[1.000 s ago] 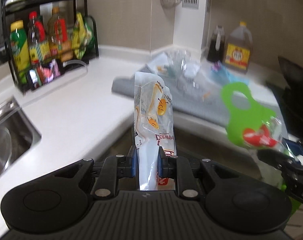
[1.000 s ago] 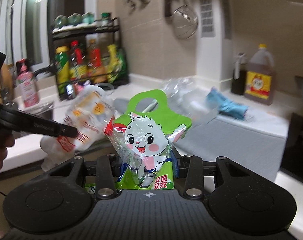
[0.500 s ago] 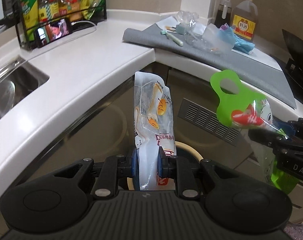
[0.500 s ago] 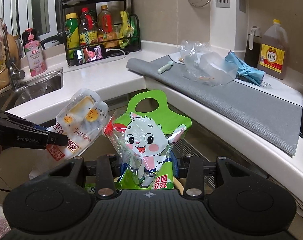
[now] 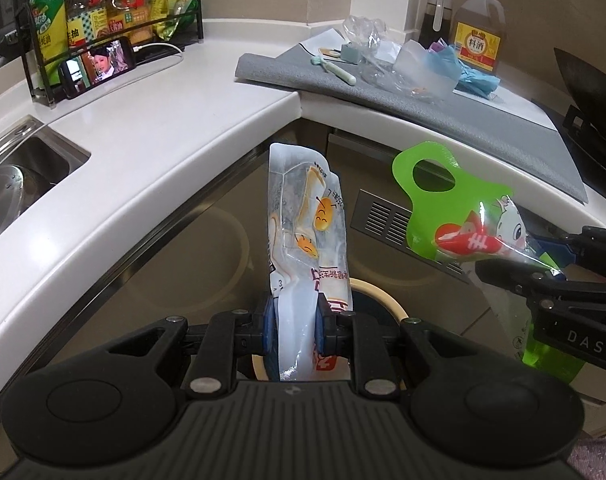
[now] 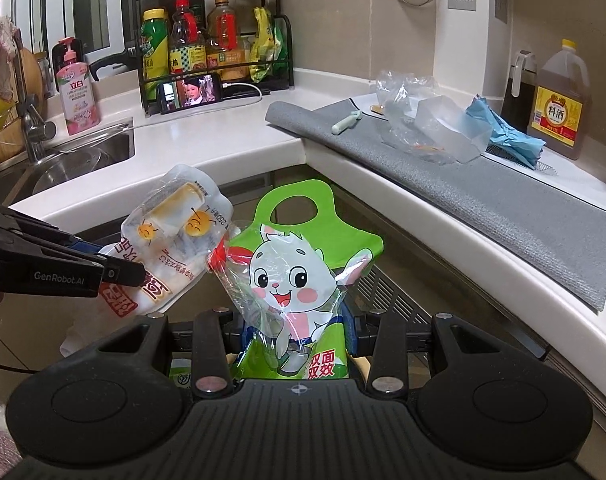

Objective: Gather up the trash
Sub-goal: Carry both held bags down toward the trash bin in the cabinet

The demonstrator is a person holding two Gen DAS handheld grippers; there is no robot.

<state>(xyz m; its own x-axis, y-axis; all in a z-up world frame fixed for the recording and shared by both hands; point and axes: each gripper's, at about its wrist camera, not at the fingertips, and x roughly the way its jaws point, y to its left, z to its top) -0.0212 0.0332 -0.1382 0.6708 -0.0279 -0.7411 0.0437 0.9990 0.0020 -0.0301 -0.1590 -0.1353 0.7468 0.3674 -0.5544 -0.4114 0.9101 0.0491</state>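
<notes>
My left gripper is shut on a white plastic pouch printed with yellow cartoon faces, which stands upright between its jaws. My right gripper is shut on a green bag with a white rabbit on it and a cut-out handle at the top. Both hang in front of the counter corner, below its edge. Under the pouch, the cream rim of a round bin shows in the left wrist view. In the right wrist view the pouch and the left gripper sit at the left; the bag appears at the right in the left wrist view.
Clear plastic wrappers, a blue cloth and a pale green tool lie on a grey mat on the counter. A bottle rack, a phone, a sink and an oil jug stand further back.
Both grippers have sunk from counter height to below the counter's edge, carrying the pouch and the bag. The bin's rim has come into view under the pouch. Since half a second ago little has moved.
</notes>
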